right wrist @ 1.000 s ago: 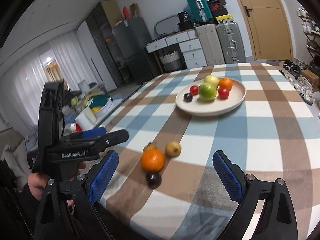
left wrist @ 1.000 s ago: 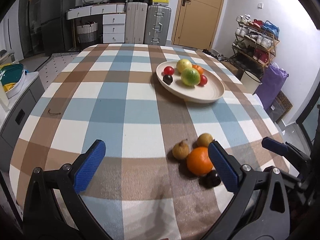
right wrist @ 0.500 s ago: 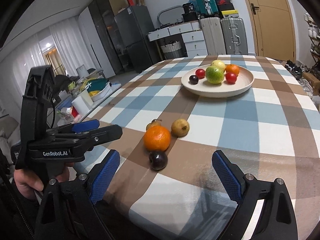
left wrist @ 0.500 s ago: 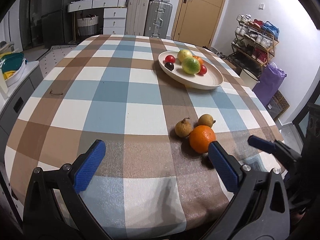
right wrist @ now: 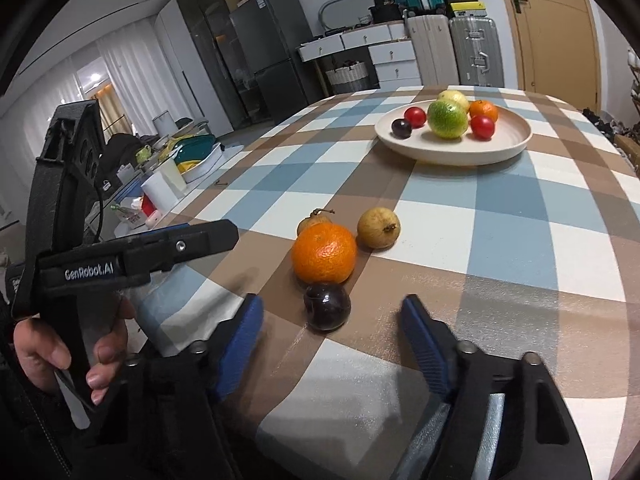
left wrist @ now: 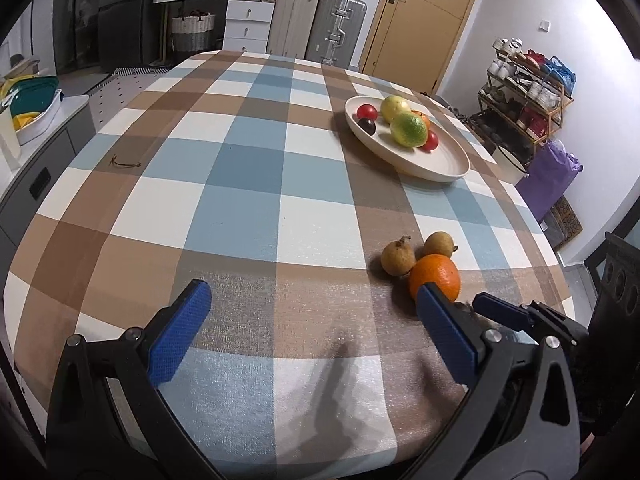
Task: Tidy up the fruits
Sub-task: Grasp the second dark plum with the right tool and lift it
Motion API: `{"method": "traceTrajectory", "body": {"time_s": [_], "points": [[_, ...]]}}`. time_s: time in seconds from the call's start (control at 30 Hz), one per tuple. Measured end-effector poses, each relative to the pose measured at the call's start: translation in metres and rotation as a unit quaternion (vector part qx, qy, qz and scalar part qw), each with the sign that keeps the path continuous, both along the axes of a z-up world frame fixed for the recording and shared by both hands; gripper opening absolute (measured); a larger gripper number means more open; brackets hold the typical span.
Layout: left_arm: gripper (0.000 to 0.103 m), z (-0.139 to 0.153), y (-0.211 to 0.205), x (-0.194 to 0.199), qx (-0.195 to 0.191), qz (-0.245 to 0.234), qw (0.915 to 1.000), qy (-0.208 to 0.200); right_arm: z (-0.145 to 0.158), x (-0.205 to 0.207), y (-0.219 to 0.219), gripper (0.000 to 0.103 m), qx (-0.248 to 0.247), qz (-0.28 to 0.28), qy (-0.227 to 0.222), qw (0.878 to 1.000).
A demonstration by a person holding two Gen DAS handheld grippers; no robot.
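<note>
Both tools have dropped closer to the tabletop (left wrist: 248,168) since a second ago, and the right tool (right wrist: 332,332) has drawn its pads (right wrist: 420,344) much nearer together; its jaws are closing now, pointing down at the plum (right wrist: 327,306), which lies just ahead of the tips, not yet between the pads and untouched. The left tool (left wrist: 308,328) has its pads wide apart over bare cloth, holding nothing. Seen from the right wrist, it reaches in from the left with "GenRobot.AI" printed in white on its black body, and a hand (right wrist: 64,356) grips its handle from below, fingers curled round it.

Just beyond the plum, touching it, sits the orange (right wrist: 324,252). Behind the orange are two small brown fruits (right wrist: 378,227), one partly hidden by it, the other just beside it. Well apart, toward the far side of the checked tabletop, the plate (right wrist: 516,144) holds a green fruit, a yellow one, an orange, two red ones and a dark one. Beyond the tabletop stand suitcases (right wrist: 474,54) and a door (right wrist: 552,28).
</note>
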State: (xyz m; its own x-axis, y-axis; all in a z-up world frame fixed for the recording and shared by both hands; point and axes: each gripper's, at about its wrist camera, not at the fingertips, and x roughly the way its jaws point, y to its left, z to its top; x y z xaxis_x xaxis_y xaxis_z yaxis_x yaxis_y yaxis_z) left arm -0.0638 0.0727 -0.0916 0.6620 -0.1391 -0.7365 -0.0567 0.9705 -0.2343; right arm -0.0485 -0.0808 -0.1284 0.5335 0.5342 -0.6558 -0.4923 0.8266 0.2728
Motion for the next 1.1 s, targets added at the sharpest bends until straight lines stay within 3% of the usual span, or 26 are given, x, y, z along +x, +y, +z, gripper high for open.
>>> {"method": "traceTrajectory", "body": {"time_s": [0.1,0.13,0.2,0.3,0.7,1.1], "points": [[0.102,-0.004,0.002,0.003,0.001,0.003,1.0000,0.008,-0.002,0.001,0.005,0.044,-0.023,0.004,-0.007,1.000],[0.102,-0.005,0.002,0.003,0.001,0.004,0.9999,0.010,-0.003,0.002,0.008,0.033,-0.031,0.011,-0.008,0.999],[0.102,-0.007,0.003,0.005,-0.002,0.005,0.9999,0.013,-0.002,0.000,0.012,0.025,-0.037,0.028,-0.012,0.999],[0.102,-0.008,0.005,0.007,-0.003,0.006,0.9999,0.014,-0.001,-0.001,0.013,0.025,-0.043,0.032,-0.018,0.998],[0.102,-0.009,0.005,0.034,-0.047,-0.029,0.9980,0.031,0.020,0.006,-0.030,0.025,0.028,0.001,-0.019,0.999],[0.099,-0.009,-0.026,0.067,-0.029,-0.067,0.9960,0.052,0.018,0.010,-0.030,0.025,0.055,0.018,-0.016,0.998]]}}
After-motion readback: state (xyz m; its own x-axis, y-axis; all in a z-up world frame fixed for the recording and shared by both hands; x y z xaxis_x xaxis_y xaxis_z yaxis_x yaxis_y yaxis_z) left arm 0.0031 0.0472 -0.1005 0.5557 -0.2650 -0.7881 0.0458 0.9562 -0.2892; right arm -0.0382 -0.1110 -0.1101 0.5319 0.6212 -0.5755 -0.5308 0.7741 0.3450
